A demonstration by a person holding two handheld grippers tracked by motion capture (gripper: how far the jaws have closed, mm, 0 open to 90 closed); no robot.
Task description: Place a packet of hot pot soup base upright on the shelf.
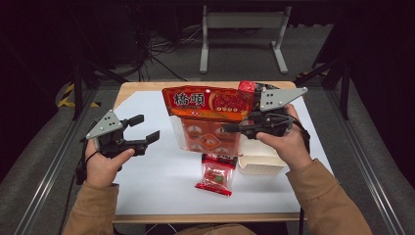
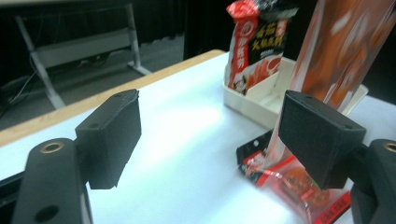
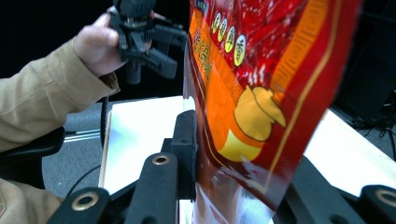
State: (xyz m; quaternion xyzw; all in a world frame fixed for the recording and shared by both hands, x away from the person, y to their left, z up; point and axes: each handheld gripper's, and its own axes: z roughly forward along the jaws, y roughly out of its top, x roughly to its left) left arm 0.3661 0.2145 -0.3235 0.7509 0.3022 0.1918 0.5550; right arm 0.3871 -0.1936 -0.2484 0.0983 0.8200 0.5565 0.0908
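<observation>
Snack bag [image 1: 208,115], large, orange-red with a clear lower panel, hangs upright in the centre of the high view, above the white table [image 1: 161,171]. Its right edge is clamped between the jaws of the right tool [image 1: 230,128], which the person's right hand [image 1: 286,142] holds at centre right of that frame. In the right gripper view the bag [image 3: 261,93] takes up the centre and right of the frame, its printed face pinched between the two black jaws at the bottom.

Table: a white sheet over a wooden top, occupying the middle of the high view.

Cream tray [image 1: 259,159]: sits on the table at lower right of centre, just beside the right hand. In the left gripper view the tray [image 2: 261,100] stands at upper right with a red and black packet [image 2: 257,44] upright in one compartment.

Left tool [image 1: 144,128]: held by the left hand [image 1: 103,164] at centre left of the high view, well apart from the bag. Its jaws stand apart with nothing between them, as the left gripper view confirms.

Small red packet [image 1: 215,176]: lies flat on the table below the hanging bag, at lower centre of the high view, just left of the tray. In the left gripper view it [image 2: 299,186] lies at lower right, partly behind the right-hand jaw.
</observation>
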